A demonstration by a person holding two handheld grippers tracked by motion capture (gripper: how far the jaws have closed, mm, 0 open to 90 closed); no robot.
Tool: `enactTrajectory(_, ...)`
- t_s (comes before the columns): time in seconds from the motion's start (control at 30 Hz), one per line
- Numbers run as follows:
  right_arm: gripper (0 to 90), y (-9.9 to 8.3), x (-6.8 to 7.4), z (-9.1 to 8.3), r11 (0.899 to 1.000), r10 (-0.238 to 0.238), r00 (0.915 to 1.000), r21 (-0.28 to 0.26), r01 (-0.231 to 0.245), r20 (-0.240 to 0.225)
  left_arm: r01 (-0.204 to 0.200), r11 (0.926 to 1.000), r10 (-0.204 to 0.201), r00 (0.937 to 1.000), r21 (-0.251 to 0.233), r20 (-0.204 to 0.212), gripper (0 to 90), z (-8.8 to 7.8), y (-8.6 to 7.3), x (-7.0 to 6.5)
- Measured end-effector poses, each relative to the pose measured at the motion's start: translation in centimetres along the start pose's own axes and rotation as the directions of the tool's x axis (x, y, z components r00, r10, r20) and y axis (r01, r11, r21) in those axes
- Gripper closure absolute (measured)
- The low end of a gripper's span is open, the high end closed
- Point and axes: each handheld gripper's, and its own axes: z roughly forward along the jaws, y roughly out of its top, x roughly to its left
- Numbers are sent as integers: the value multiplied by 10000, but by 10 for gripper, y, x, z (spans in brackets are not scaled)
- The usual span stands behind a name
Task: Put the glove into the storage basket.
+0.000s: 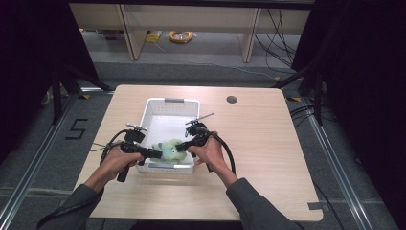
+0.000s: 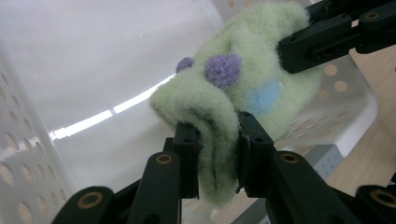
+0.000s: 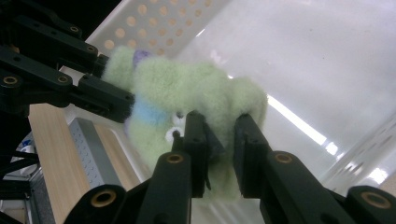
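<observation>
From the high view, a person stands at the near edge of the pale wooden tabletop [image 1: 268, 158] with both tongs meeting over the near end of a white perforated basket [image 1: 152, 109]; the left tongs [image 1: 154, 153] and the right tongs [image 1: 181, 146] each pinch one side of a small green fleece toy [image 1: 167, 147], which hangs between them just above the basket's near wall, so that it is inside the rim rather than out on the wood. In the left gripper view, the left tongs [image 2: 218, 156] are closed on a fold of the fleece toy [image 2: 243, 70]: the pile bulges out around both jaws, and the purple knitted dots and a blue patch sit farther up, while the right tongs [image 2: 299, 46] bite the far edge and the basket [image 2: 28, 154] wall curves behind. In the right gripper view, the right tongs [image 3: 219, 149] likewise clamp a thick wad of the fleece toy [image 3: 187, 88], with the left tongs [image 3: 116, 100] nipping its other side and the basket [image 3: 154, 21] holes above. Judging by how it sags and squashes, the thing is light, soft and quite limp, not fragile and unlikely to slip from rubbery jaws; a pinch on a bunched fold or an outer edge should do, though thin layers may pull free if stretched hard between the two.
</observation>
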Motion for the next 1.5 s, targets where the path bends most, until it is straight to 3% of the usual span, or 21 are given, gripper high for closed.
enactTrajectory(0.13,781,0,0,4,9998,-197,9998,34,197,18,-201,9995,205,9997,235,-146,717,2,0,1)
enactTrajectory(0.17,781,-1,0,4,10000,36,10000,92,-37,75,-251,9991,259,9994,342,-232,707,1,1,1)
enactTrajectory(0.3,780,-2,-1,7,10000,-74,9998,47,73,179,-382,9984,398,9984,414,-406,678,1,1,0)
enactTrajectory(0.33,780,-2,0,7,9999,100,9998,89,-101,162,-361,9985,378,9984,410,-421,661,1,1,0)
enactTrajectory(0.4,779,-2,0,8,10000,-63,9997,73,61,254,-182,9996,193,9985,205,-518,630,2,2,-1)
enactTrajectory(0.5,774,-3,0,8,9997,98,9992,208,-107,398,-335,9992,349,9967,204,-726,604,0,2,0)
enactTrajectory(0.53,773,-3,-1,8,9997,88,9990,239,-99,429,-209,9998,209,9973,13,-705,604,0,2,-2)
enactTrajectory(0.57,770,-3,-2,8,9997,-75,9991,236,66,417,-324,9994,331,9968,104,-727,604,-2,3,-2)
enactTrajectory(0.6,767,-3,-1,8,9995,123,9990,279,-135,438,-324,9994,331,9968,104,-727,599,-2,3,-2)
enactTrajectory(0.67,755,-3,-2,8,9997,-33,9985,244,20,543,-389,9992,379,9961,-117,-800,578,-5,5,-5)
enactTrajectory(0.8,733,-3,0,8,9994,-28,9975,354,3,700,-480,9983,452,9958,-331,-795,547,-10,7,-9)
enactTrajectory(0.87,719,-2,1,7,9993,-131,9966,352,103,819,-490,9965,438,9961,-676,-768,541,-13,8,-15)
enactTrajectory(1.03,667,1,5,4,9986,-266,9934,490,212,1120,-721,9955,680,9956,-623,-651,538,-18,9,-21)
enactTrajectory(1.1,650,2,6,1,9989,-198,9909,451,139,1332,-740,9949,695,9954,-685,-665,535,-17,9,-24)
enactTrajectory(1.17,625,3,5,-2,9986,-477,9899,290,442,1332,-802,9949,764,9952,-612,-620,535,-17,9,-25)
enactTrajectory(1.2,619,4,7,-4,9990,-343,9884,347,295,1478,-802,9949,764,9952,-612,-620,535,-17,9,-25)
enactTrajectory(1.33,600,7,11,-12,9985,-533,9841,242,499,1695,-832,9926,787,9955,-886,-525,533,-19,9,-29)
enactTrajectory(1.43,589,8,14,-18,9984,-566,9879,79,561,1442,-985,9912,933,9938,-885,-611,517,-20,9,-33)
enactTrajectory(1.47,581,8,14,-19,9956,-900,9864,-127,926,1377,-985,9912,933,9938,-885,-611,510,-20,9,-33)
enactTrajectory(1.5,577,8,15,-22,9955,-901,9860,-154,932,1402,-965,9912,911,9939,-905,-628,499,-21,9,-33)
